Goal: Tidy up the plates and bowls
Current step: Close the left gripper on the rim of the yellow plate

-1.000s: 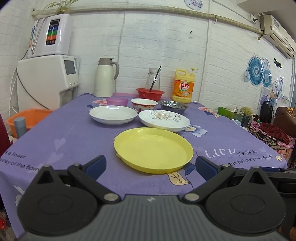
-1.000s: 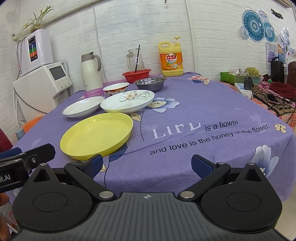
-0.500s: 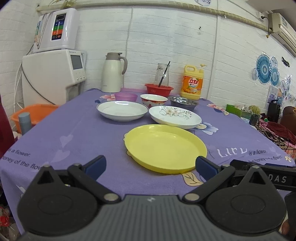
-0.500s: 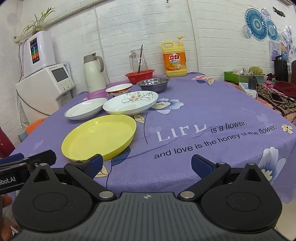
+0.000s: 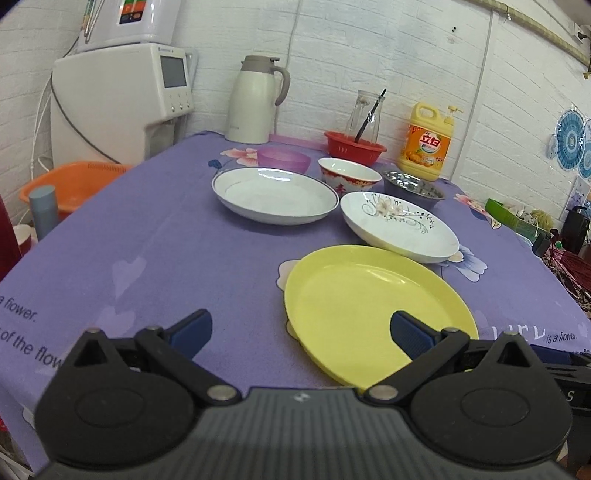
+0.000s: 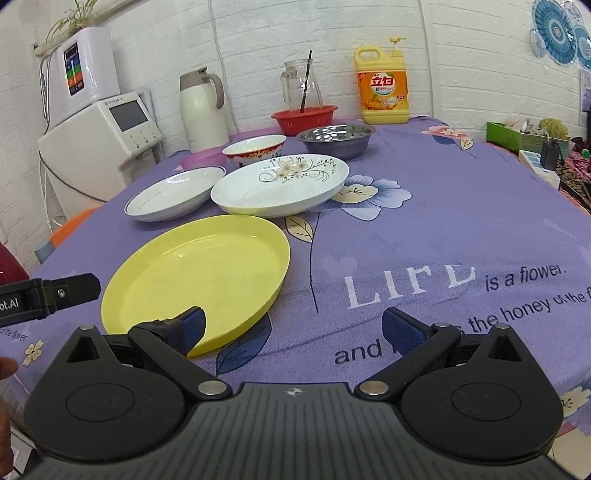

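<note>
We see a counter (image 5: 155,251) under a purple cloth printed with flowers and white lettering, set against a white brick wall (image 5: 369,55). Nearest us lies the yellow plate (image 5: 369,306). Just behind it sits the floral plate (image 5: 399,225), its rim meeting or overlapping the yellow one's far edge. To the left, slightly apart, is the white plate (image 5: 275,195). Behind these stand a pink bowl (image 5: 282,158), a red-patterned bowl (image 5: 349,179) and a steel bowl (image 5: 413,188), all upright. At the back edge are a cream jug (image 5: 255,99), a red basket (image 5: 354,147) with a glass pitcher (image 5: 364,112) in it, and a yellow detergent bottle (image 5: 428,142). A white appliance (image 5: 122,99) stands left of the counter, an orange basin (image 5: 74,181) below it. Blue paper fans (image 6: 557,33) hang on the right wall.

Our left tool (image 5: 299,330) is spread wide and holds nothing; its right finger hangs over the yellow plate's near part, its left over bare cloth. Our right tool (image 6: 293,326) is also spread and empty, its left finger over the yellow plate's near rim, its right over the lettering. In the right wrist view, the left tool's dark finger shows at the left edge, just beside the yellow plate.
</note>
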Tool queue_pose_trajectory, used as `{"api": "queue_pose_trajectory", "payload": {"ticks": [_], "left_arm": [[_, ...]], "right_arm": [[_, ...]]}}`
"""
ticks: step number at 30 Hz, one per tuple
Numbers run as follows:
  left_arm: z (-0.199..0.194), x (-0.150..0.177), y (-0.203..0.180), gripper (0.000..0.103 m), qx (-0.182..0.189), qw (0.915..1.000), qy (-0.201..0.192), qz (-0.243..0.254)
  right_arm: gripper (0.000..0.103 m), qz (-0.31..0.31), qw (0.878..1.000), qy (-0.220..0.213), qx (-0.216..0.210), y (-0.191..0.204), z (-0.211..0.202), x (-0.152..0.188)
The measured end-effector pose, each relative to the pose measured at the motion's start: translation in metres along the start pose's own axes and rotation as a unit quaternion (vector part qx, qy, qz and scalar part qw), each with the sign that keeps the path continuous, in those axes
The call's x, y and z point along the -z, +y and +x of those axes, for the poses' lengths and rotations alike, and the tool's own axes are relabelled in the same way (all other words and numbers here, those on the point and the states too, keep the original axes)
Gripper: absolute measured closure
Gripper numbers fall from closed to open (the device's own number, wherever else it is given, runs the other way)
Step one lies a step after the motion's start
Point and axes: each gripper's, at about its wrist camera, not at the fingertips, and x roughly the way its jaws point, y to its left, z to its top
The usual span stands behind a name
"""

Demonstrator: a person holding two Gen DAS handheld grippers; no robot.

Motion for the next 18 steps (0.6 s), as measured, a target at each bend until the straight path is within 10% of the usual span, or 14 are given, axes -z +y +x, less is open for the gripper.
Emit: {"api": "queue_pose_trajectory", "payload": {"ticks": [18], "left_arm": [[0.085, -0.031, 0.007, 0.001, 0.009, 0.9971, 0.074, 0.015]], "right_arm": [[0.0, -0.085, 0.995, 0.042, -0.012, 0.009, 0.071, -0.033]]}}
